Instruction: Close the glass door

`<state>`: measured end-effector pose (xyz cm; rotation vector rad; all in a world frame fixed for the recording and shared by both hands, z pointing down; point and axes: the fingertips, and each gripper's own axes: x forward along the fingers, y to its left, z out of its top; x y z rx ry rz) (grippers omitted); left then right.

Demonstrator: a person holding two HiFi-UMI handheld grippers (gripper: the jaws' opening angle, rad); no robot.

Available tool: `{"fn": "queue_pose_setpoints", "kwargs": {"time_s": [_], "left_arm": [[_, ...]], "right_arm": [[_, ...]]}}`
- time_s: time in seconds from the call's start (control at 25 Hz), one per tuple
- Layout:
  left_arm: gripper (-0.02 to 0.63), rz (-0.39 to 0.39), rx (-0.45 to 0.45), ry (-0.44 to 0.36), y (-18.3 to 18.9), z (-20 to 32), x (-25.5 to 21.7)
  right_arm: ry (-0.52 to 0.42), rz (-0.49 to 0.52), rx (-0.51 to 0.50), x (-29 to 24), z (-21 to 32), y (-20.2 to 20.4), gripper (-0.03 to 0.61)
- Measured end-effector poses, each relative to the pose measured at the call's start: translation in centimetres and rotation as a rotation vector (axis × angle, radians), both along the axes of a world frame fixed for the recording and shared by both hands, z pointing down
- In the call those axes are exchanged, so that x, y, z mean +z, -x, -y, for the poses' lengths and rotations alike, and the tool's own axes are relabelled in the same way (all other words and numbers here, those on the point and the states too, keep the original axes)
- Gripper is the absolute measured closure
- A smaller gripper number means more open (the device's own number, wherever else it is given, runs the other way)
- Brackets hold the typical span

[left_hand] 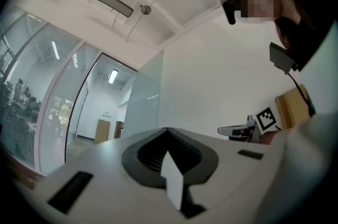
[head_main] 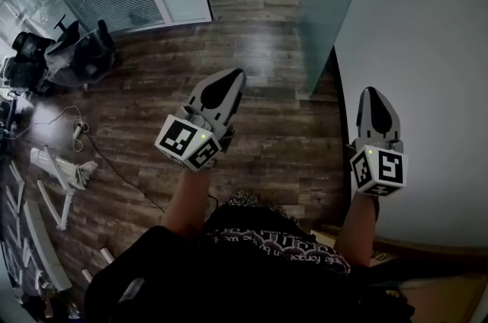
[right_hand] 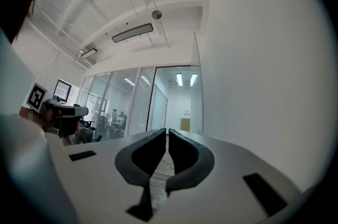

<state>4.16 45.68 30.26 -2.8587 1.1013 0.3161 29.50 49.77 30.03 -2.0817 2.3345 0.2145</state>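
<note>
Two grippers are held forward over the wooden floor, both empty; the left gripper is seen with jaws pressed together, the right gripper likewise closed to a sliver. The frosted glass door stands ahead beside the white wall, judged open and well apart from both; its free edge should be met squarely, contacted gently, then pushed steadily. No containers are made out.

Bright ceiling light, fisheye-warped dark edges
</note>
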Motion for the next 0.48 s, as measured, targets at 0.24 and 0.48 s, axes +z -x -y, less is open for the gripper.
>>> {"fn": "queue_pose_setpoints", "kwargs": {"time_s": [0.24, 0.48], "left_arm": [[0.612, 0.036, -0.014, -0.010, -0.7, 2.3, 0.0], [0.612, 0.058, 0.006, -0.009, -1.9, 7.1, 0.9]], "right_arm": [[-0.006, 0.025, 0.009, 0.6, 2.1, -1.3, 0.574], [0.002, 0.020, 0.034, 1.3, 6.5, -2.3, 0.574]]}}
